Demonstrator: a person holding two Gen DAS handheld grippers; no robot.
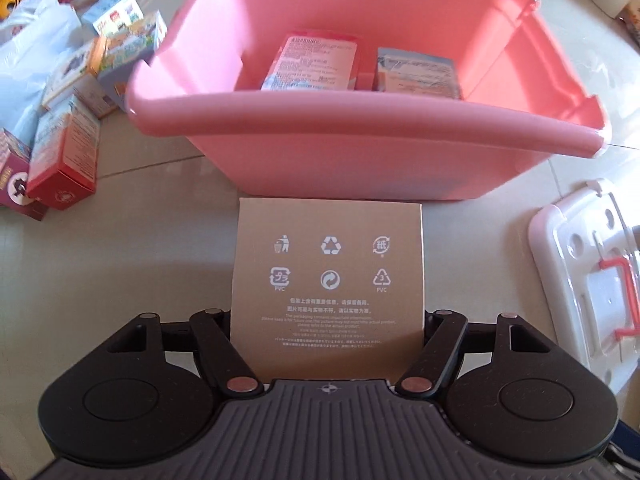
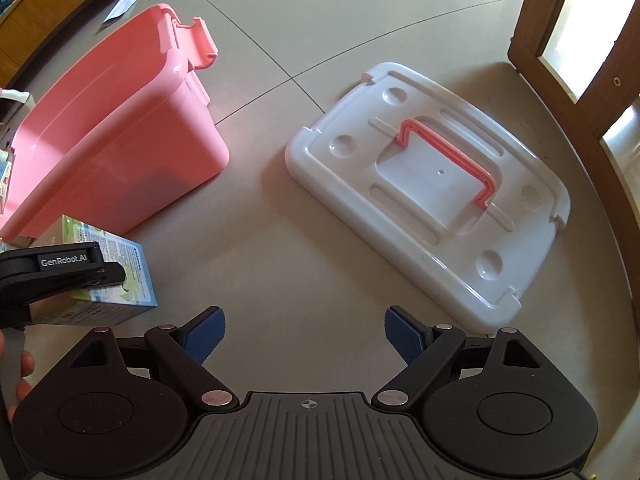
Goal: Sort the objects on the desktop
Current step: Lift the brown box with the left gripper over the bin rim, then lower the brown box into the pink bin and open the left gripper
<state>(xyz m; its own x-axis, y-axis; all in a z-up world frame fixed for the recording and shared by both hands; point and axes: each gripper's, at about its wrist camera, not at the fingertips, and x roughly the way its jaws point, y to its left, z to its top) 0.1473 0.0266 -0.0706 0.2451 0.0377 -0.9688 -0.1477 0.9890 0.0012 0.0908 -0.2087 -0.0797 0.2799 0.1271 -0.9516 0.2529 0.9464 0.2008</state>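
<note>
My left gripper is shut on a small box whose brown side with white recycling marks faces the camera; its fingers are hidden behind the box. It holds the box just in front of the pink bin. Two boxes lie inside the bin. In the right wrist view the same held box shows a blue-green printed side, clamped by the left gripper beside the bin. My right gripper is open and empty above the floor.
Several boxes and a plastic bag lie in a pile to the left of the bin. The bin's white lid with a pink handle lies flat on the tiled floor to the right. A wooden frame stands at far right.
</note>
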